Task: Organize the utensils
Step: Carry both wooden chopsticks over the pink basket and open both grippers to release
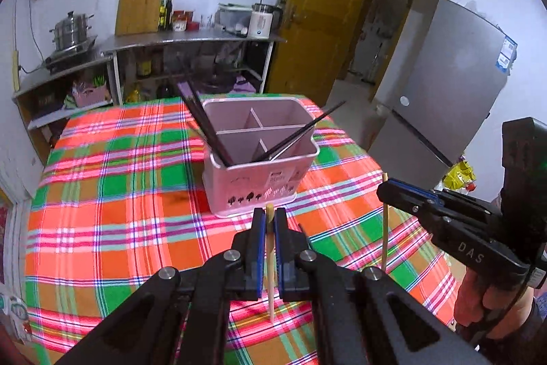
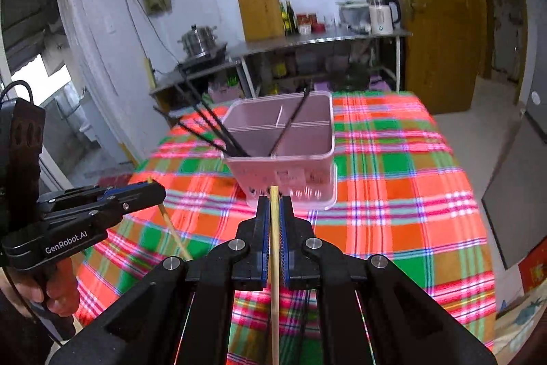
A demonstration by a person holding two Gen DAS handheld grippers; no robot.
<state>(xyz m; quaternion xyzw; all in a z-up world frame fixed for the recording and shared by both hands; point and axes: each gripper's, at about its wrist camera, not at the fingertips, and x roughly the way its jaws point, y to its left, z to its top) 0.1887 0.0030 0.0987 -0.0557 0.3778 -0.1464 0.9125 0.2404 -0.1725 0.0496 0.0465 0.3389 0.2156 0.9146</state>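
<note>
Jaws, left wrist view: left gripper [image 1: 269, 218] is clamped on a pale wooden chopstick [image 1: 270, 276] above the plaid tablecloth [image 1: 112, 204]; right gripper [image 1: 388, 190] pinches a second one.
Holder: pink utensil holder [image 1: 253, 183] stands just ahead, dark chopsticks [image 1: 205, 122] already in its compartments.
Jaws, right wrist view: right gripper [image 2: 274, 204] grips its upright chopstick [image 2: 274, 262].
Left to do: both pale sticks are not yet in the holder.
</note>
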